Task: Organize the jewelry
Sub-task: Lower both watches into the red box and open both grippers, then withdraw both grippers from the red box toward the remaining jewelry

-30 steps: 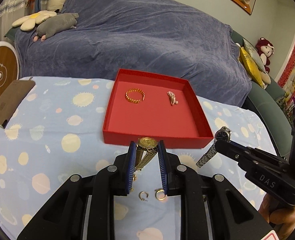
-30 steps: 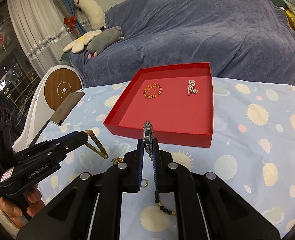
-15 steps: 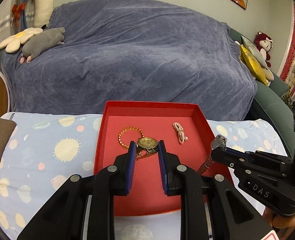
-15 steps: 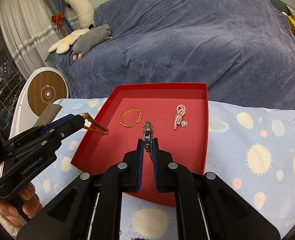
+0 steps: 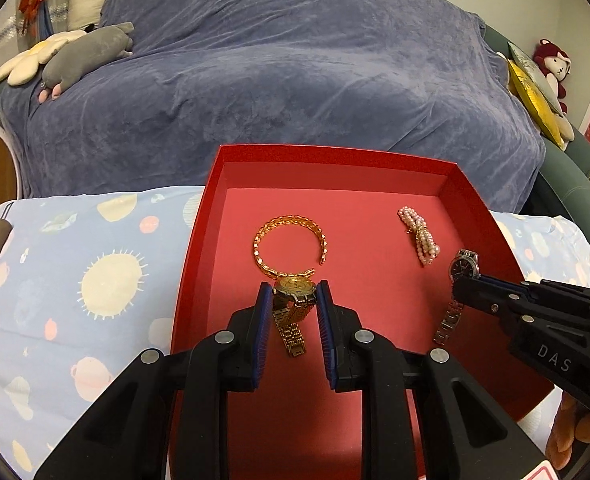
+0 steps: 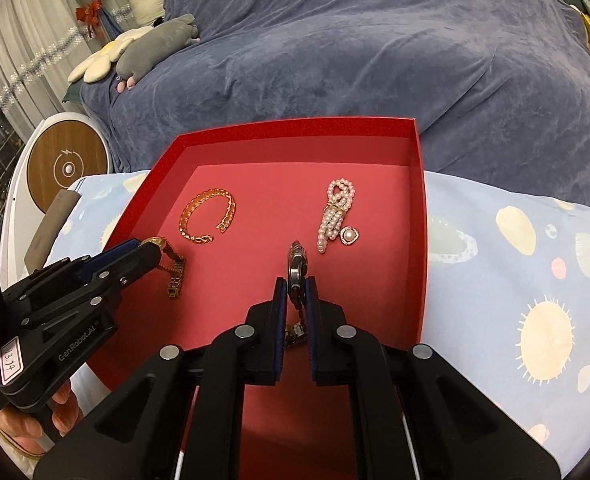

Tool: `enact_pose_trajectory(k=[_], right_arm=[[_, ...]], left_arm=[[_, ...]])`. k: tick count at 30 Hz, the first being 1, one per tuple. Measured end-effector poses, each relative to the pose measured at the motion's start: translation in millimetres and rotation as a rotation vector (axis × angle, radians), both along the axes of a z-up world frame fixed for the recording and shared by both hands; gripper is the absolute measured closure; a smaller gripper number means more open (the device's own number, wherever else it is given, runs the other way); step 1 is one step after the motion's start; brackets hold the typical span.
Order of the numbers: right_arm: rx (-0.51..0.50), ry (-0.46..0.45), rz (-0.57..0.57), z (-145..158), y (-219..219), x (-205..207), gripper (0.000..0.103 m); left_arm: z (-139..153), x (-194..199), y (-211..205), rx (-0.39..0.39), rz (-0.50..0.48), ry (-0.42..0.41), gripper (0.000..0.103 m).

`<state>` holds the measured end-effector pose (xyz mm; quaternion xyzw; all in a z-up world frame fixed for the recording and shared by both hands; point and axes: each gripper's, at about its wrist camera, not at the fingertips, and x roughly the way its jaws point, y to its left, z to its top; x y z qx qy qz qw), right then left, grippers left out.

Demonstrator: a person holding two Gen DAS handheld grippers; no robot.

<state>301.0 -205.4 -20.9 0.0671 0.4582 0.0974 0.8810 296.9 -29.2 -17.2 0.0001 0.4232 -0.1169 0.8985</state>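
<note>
Since the earlier frames both grippers have advanced from the near edge of the red tray (image 5: 199, 248) to positions over its floor, each carrying a watch. Watches, two: one gold watch (image 5: 295, 288), pinched at its case between the jaws of the left gripper (image 5: 294, 300), its band hanging down to the tray floor just in front of the bangle; one silver watch (image 5: 463, 266), dark-faced, pinched edge-on between the nearly closed jaws of the right gripper (image 6: 295, 286), its band trailing below over the tray's right half. Bangles, one: an open gold bangle (image 5: 291, 246), lying flat on the left half of the tray floor, just beyond the gold watch. Pearl pieces, one: a pearl bracelet (image 6: 335, 214) bundled in a strand on the right half, with one small pearl charm (image 6: 349, 235) lying just beside its lower end. Trays, one: red, shallow-walled, resting on the desk under a pale blue cloth (image 6: 527, 280) printed with suns and planets. Background: one sofa draped in a blue-grey throw (image 5: 295, 72); one grey plush toy (image 5: 87, 54) and one flower-shaped cushion (image 5: 35, 60) at its left end; one round white-and-wood device (image 6: 69, 168) to the left of the desk.
</note>
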Motion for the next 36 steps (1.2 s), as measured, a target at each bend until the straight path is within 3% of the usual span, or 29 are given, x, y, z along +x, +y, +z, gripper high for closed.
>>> enact_pose_trajectory(k=[6,10,15,19,24,28,31,36], right_arm=[[0.009,-0.072,-0.027,15,-10,-4,0.091],[0.025,-0.076,-0.037,25,-20,-16,0.091],[0.029,-0.086,-0.02,49,-20,-47,0.091],[0.036,-0.107,-0.015,68,-15,-79,0.081],[0.045,-0.141,0.002,85,-5,-123,0.081],[0.057,-0.15,0.001,85,0,-155,0.077],[0.053,-0.139,-0.001,76,3,-176,0.077],[0.047,-0.096,-0.014,55,0,-200,0.077]], left_arm=[[4,1,7,-0.013,0.007,-0.03,0.081],[18,-4,15,-0.03,0.025,-0.058,0.061],[43,-24,23,-0.04,0.029,-0.076,0.059],[61,-54,32,-0.022,0.035,-0.091,0.058],[68,-97,46,-0.026,0.055,-0.085,0.058],[63,-127,46,-0.005,0.051,-0.07,0.057],[57,-150,44,0.014,0.043,-0.08,0.044],[37,-174,46,0.014,0.05,-0.039,0.044]])
